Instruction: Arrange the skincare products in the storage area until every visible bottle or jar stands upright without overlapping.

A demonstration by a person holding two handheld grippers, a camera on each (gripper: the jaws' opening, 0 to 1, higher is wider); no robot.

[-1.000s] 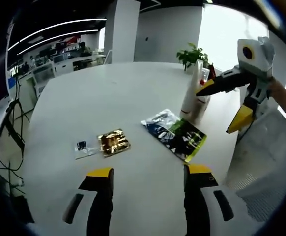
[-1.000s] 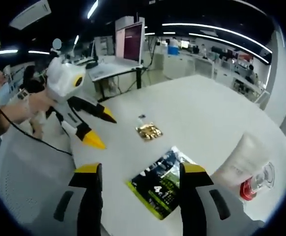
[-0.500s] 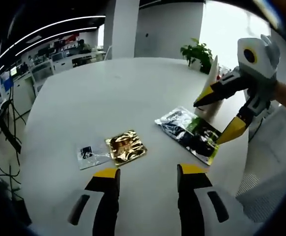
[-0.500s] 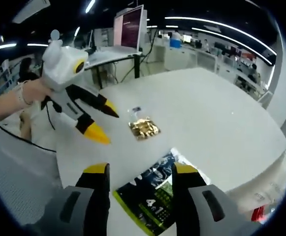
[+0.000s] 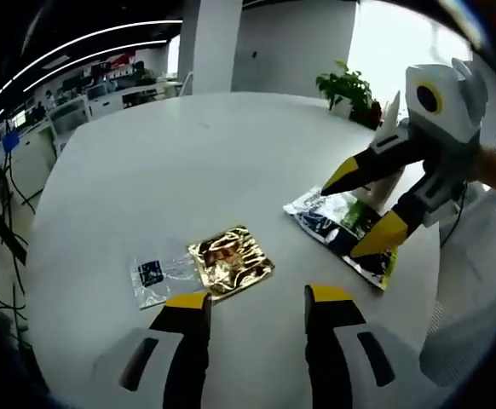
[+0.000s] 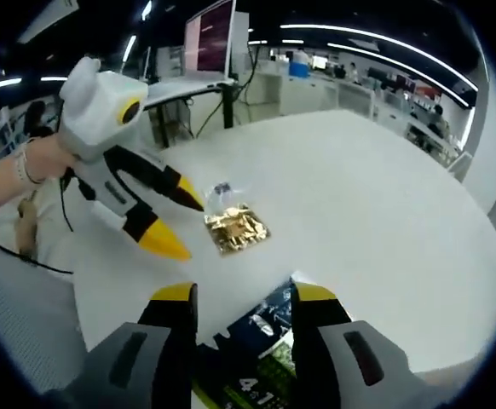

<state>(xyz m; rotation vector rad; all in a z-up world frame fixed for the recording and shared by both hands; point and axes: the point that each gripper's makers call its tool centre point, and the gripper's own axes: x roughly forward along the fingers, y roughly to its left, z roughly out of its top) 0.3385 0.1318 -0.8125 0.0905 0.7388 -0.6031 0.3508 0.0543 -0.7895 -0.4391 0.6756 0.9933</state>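
Both jaws parted, empty: right gripper over dark packet; left gripper just short of gold sachet.

My left gripper has yellow fingertips on black jaws with pale grey bodies, and my right gripper matches it. The round table is plain white. On it lie a crinkled shiny gold foil sachet, a small clear sachet with a black label, and a glossy black, blue and green pouch edged in lime yellow.
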